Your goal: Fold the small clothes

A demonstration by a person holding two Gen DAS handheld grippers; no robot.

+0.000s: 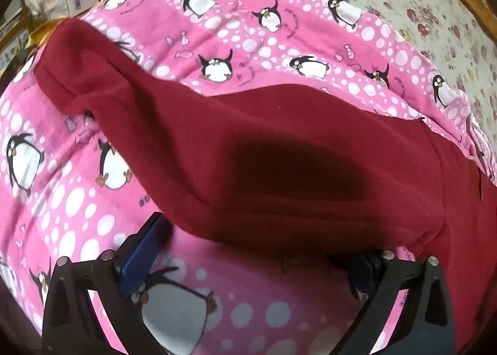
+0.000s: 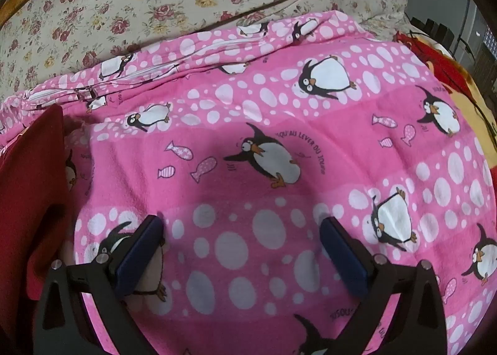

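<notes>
Both tongs spread wide and holding nothing — the left gripper (image 1: 248, 249) hovers at the maroon fleece garment's (image 1: 279, 162) near edge, the right gripper (image 2: 242, 230) over bare pink penguin blanket (image 2: 310, 106) — a fold seems about to begin, needing a pinch on that hem.

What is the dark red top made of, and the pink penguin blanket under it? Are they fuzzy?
The dark red garment looks like fleece: matte, with a soft nap and thick rounded folds, so probably fuzzy. The pink penguin-print blanket looks like brushed cotton or flannel, though that is uncertain: flat printed pattern, a faintly fuzzy surface, and a zip along its far edge like a cover.
</notes>
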